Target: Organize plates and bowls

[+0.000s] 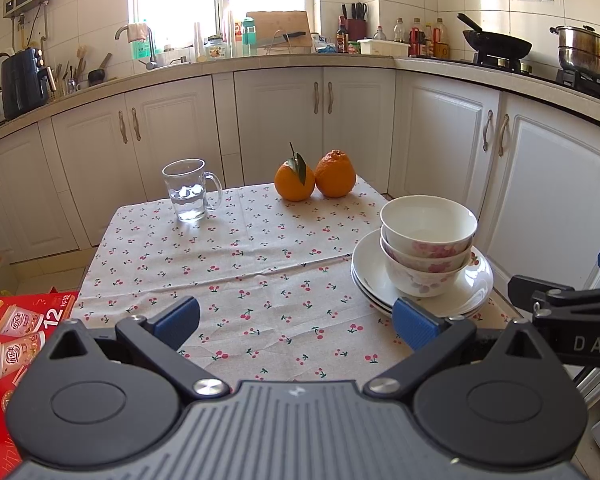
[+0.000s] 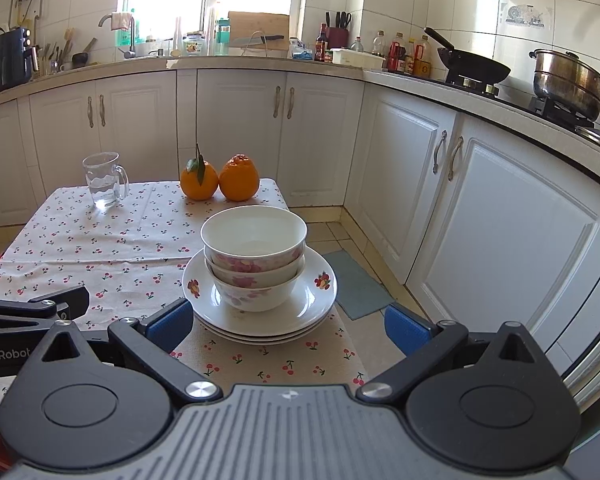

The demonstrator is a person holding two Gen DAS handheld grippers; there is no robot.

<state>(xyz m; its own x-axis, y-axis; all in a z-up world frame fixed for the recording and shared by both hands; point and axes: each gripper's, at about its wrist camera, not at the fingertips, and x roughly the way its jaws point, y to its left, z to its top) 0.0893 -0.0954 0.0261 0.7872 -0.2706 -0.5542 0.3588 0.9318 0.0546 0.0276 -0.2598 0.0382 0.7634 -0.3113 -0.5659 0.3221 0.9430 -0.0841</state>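
Three white bowls with pink flowers (image 1: 428, 248) (image 2: 254, 258) are nested upright on a stack of white plates (image 1: 476, 284) (image 2: 320, 296) at the table's near right corner. My left gripper (image 1: 296, 320) is open and empty, low over the cherry-print tablecloth (image 1: 240, 256), just left of the plates. My right gripper (image 2: 288, 322) is open and empty, right in front of the plate stack, its blue fingers on either side of the stack's near edge without touching. The right gripper also shows at the right edge of the left wrist view (image 1: 560, 300).
A glass mug with water (image 1: 190, 190) (image 2: 104, 180) and two oranges (image 1: 316, 176) (image 2: 220, 178) stand at the table's far side. A red box (image 1: 12, 344) lies left of the table. White cabinets (image 2: 480, 220) and a floor mat (image 2: 360, 284) are to the right.
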